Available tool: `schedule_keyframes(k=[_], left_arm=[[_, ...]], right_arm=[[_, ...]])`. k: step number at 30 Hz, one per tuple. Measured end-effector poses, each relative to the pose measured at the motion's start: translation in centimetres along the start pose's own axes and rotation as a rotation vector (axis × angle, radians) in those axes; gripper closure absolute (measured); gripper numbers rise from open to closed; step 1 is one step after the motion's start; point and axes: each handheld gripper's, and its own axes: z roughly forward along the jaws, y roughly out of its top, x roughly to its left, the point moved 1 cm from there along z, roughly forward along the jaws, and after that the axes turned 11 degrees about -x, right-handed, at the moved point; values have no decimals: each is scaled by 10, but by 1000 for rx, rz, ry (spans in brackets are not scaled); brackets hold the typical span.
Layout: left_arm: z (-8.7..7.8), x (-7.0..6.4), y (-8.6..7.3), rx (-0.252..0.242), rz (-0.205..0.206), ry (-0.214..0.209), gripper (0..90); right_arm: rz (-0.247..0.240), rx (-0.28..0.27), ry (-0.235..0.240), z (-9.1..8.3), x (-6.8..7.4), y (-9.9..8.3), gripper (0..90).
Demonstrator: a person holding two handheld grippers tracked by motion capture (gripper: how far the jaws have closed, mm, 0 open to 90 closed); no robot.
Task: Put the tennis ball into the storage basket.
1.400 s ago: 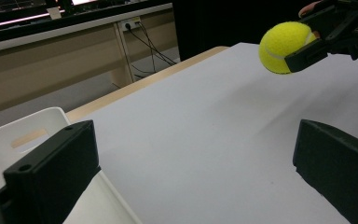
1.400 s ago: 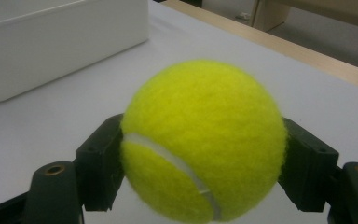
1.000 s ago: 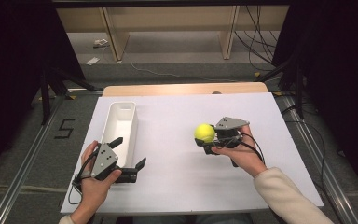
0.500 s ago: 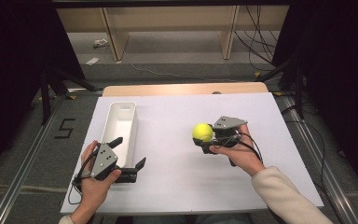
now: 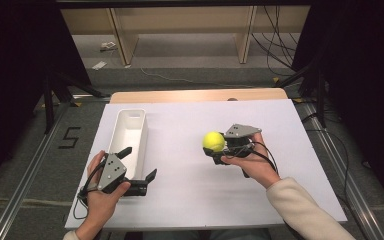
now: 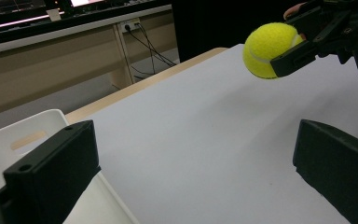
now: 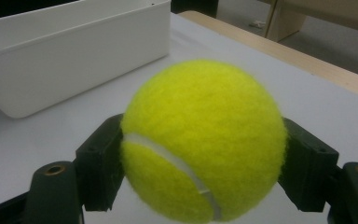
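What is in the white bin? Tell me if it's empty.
Empty, as far as it shows: the white bin has a bare interior in the high view; the tennis ball sits in the right claw.

A long white rectangular plastic bin (image 5: 130,135) is set on the left part of a white sheet (image 5: 280,130) that covers the table, its long side running away from the near edge. A strip of pale wooden table (image 5: 180,95) is seen beyond the sheet's far edge. Light wooden shelving (image 5: 180,20) is placed on the grey floor behind the table, with black cables (image 5: 275,45) trailed beside it. A black number five (image 5: 71,137) is marked on the floor at the left.
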Motion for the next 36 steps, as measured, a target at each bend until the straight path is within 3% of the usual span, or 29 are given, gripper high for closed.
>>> schedule_keyframes(k=[36], left_arm=[[1, -2, 1, -2, 2, -4, 0]], right_arm=[[4, -28, 17, 12, 9, 11, 268]])
